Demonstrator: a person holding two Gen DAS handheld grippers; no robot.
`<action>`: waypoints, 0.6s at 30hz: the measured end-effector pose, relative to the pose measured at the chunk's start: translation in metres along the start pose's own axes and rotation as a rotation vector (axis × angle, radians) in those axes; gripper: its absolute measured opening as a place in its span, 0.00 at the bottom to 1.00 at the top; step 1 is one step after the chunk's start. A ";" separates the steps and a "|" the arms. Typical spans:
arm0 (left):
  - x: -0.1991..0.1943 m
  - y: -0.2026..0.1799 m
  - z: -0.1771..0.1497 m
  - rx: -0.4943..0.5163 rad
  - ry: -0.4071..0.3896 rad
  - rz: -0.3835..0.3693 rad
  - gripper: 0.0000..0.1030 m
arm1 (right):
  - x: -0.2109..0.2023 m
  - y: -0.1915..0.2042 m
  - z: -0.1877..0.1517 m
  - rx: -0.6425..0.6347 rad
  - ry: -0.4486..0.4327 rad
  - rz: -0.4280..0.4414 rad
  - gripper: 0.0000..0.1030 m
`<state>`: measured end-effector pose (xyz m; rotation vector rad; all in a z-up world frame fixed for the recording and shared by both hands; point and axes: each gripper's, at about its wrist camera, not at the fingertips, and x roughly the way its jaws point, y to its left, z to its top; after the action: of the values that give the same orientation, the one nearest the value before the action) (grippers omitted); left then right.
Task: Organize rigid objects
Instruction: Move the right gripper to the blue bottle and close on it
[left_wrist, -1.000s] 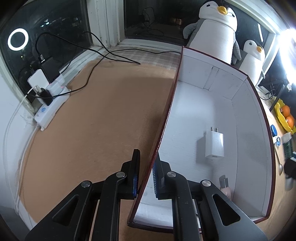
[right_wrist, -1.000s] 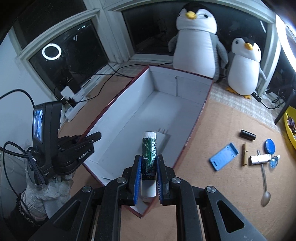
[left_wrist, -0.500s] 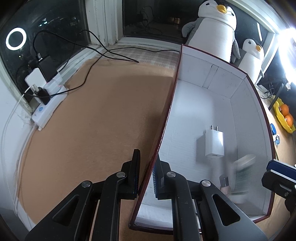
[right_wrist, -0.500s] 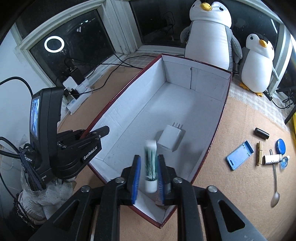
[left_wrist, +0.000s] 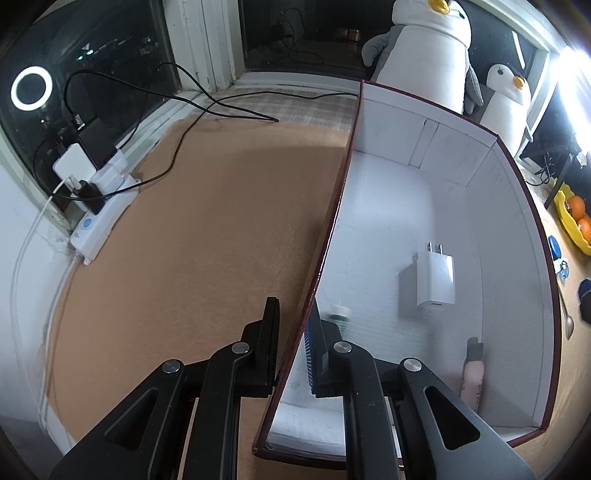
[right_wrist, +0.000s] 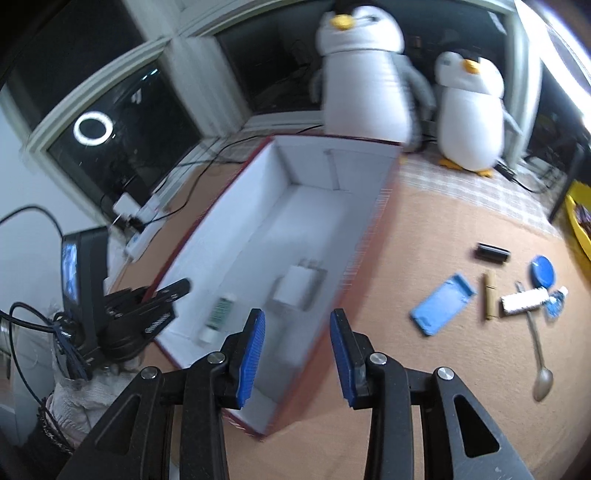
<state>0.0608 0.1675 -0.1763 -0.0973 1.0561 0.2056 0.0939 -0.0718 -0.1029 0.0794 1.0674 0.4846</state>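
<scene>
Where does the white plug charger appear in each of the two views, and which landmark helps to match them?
Left wrist view: the white plug charger lies flat on the floor of the box, right of centre, beyond the left claw.
Right wrist view: the charger lies in the box's middle, blurred, just beyond the right claw.
Shared landmark: the big penguin plush behind the box's far wall.

Green tube (left_wrist: 340, 318) blurred, half hidden
</scene>
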 end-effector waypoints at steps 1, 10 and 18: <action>0.000 -0.001 0.000 0.004 0.003 0.006 0.11 | -0.003 -0.009 0.000 0.018 -0.005 -0.007 0.32; 0.005 -0.006 0.002 0.039 0.040 0.056 0.12 | -0.027 -0.132 -0.013 0.253 -0.046 -0.133 0.32; 0.008 -0.011 0.004 0.043 0.058 0.099 0.14 | -0.037 -0.233 -0.026 0.440 -0.048 -0.240 0.32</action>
<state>0.0704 0.1586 -0.1819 -0.0120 1.1236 0.2710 0.1370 -0.2998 -0.1536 0.3454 1.1047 0.0252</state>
